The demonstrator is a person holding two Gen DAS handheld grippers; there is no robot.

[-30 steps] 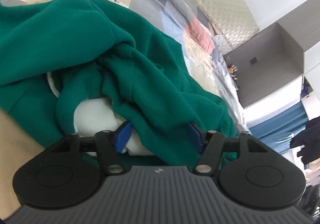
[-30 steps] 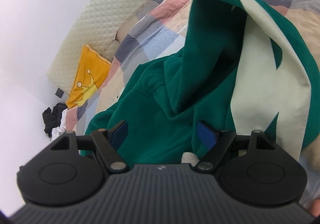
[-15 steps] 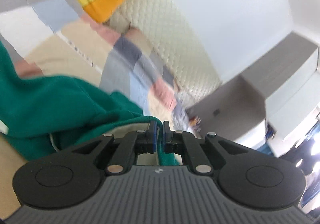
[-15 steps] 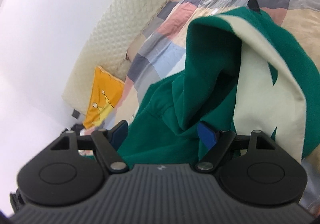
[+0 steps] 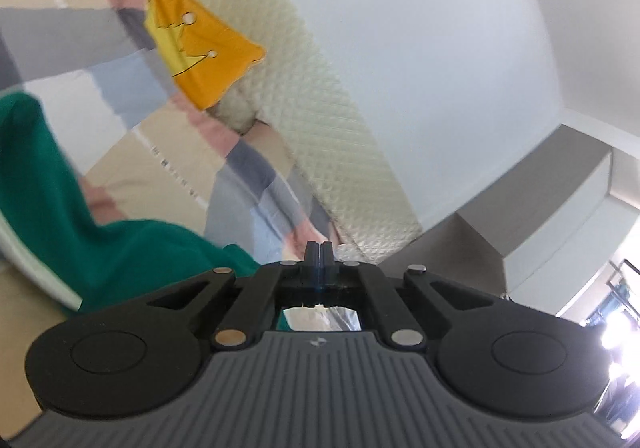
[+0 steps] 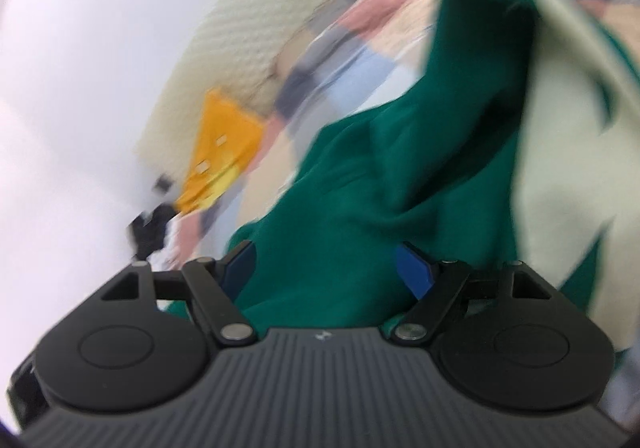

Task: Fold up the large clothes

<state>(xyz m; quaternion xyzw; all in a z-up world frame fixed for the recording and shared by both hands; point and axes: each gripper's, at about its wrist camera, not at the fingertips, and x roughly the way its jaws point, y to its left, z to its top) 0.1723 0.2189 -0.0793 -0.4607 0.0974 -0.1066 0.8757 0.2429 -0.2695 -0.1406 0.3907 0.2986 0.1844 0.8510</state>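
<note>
Two tongs in my hands: the left gripper (image 5: 318, 254) has its jaws pressed together, and I cannot tell whether any cloth is pinched. The green sweatshirt (image 5: 60, 224) lies low to its left on the patchwork bedspread (image 5: 160, 163). My right gripper (image 6: 328, 268) stands wide apart, the sweatshirt's green folds bunched between its blue pads (image 6: 414, 274).
</note>
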